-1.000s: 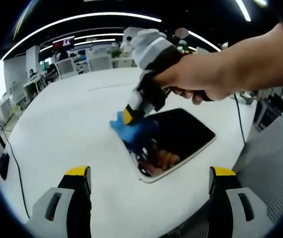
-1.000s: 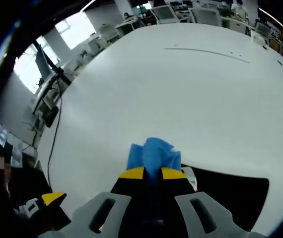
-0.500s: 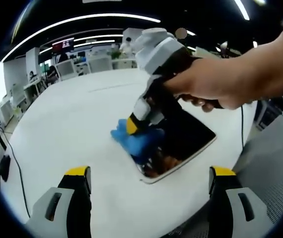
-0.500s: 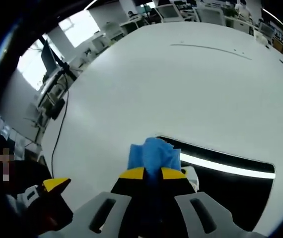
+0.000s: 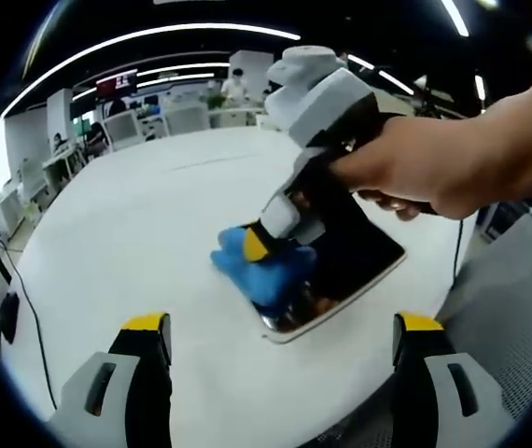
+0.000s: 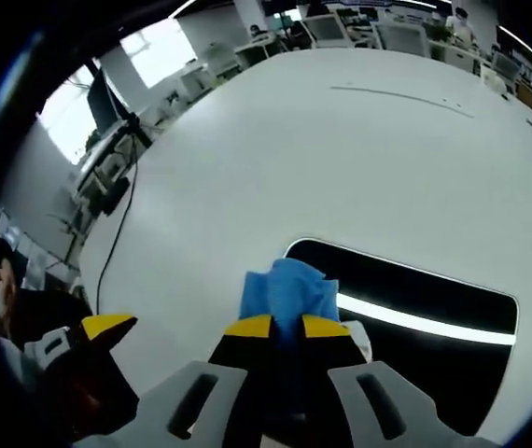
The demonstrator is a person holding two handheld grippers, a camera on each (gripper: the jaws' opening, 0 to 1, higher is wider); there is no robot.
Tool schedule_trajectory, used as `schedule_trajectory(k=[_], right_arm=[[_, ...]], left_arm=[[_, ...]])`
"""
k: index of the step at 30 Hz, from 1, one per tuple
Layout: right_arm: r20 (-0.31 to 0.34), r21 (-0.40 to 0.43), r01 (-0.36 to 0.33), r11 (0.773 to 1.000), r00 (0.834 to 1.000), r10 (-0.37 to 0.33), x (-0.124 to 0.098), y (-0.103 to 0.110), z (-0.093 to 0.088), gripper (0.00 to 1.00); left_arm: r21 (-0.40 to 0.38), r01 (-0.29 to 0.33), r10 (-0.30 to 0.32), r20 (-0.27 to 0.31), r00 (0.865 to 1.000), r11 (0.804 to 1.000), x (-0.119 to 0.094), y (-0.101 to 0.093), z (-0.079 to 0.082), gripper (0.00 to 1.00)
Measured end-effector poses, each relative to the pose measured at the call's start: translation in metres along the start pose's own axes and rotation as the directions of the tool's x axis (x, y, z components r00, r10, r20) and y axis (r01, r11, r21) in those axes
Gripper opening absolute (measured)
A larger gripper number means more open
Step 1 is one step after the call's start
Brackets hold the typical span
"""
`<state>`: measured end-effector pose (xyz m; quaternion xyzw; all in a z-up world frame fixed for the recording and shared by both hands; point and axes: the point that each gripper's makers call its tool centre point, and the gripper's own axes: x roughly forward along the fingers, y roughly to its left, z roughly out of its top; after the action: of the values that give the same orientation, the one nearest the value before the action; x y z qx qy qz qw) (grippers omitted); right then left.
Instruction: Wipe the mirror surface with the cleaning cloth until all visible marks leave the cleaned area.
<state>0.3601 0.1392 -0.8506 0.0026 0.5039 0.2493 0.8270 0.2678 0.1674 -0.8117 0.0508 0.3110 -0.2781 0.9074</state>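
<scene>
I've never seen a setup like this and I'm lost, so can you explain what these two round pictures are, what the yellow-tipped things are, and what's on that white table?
No robot here: a person holds a hand-held gripper in each hand, and each carries a fisheye camera looking forward along its two yellow-tipped jaws.

In the left gripper view, the left hand-held gripper rises from the bottom with its jaws wide apart, holding nothing. Ahead, the person's hand grips the right hand-held gripper, which presses a blue cleaning cloth onto a dark rectangular mirror lying flat on the white table.

The right gripper view looks along that second tool: its jaws are closed on the cloth, at the mirror's near corner. The bright stripe in the glass is a reflected ceiling light. Desks and chairs stand behind.
</scene>
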Motion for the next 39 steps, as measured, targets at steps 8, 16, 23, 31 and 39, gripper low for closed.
schedule_trajectory(k=[8, 16, 23, 31, 39], right_arm=[[0.013, -0.027, 0.005, 1.0, 1.0, -0.005, -0.001, -0.005, -0.002, 0.04], [0.026, -0.013, 0.011, 1.0, 1.0, -0.011, -0.008, -0.015, -0.007, 0.04], [0.026, 0.005, 0.016, 1.0, 1.0, -0.016, -0.013, -0.025, -0.011, 0.04], [0.029, 0.008, 0.022, 1.0, 0.999, -0.022, -0.022, -0.037, -0.017, 0.04], [0.031, 0.012, 0.033, 0.999, 0.999, -0.034, -0.03, -0.053, -0.023, 0.04]], left_arm=[[-0.009, -0.012, 0.012, 0.002, 1.0, 1.0, 0.0, 0.003, -0.001, 0.99], [-0.006, -0.016, 0.016, -0.003, 1.0, 1.0, -0.001, 0.003, -0.002, 0.99], [-0.003, -0.016, 0.016, -0.006, 1.0, 1.0, -0.001, 0.003, -0.003, 0.99], [-0.019, -0.026, 0.026, -0.002, 1.0, 0.999, -0.003, 0.005, -0.003, 0.99], [-0.02, -0.035, 0.035, -0.005, 0.999, 0.999, -0.003, 0.007, -0.003, 0.99]])
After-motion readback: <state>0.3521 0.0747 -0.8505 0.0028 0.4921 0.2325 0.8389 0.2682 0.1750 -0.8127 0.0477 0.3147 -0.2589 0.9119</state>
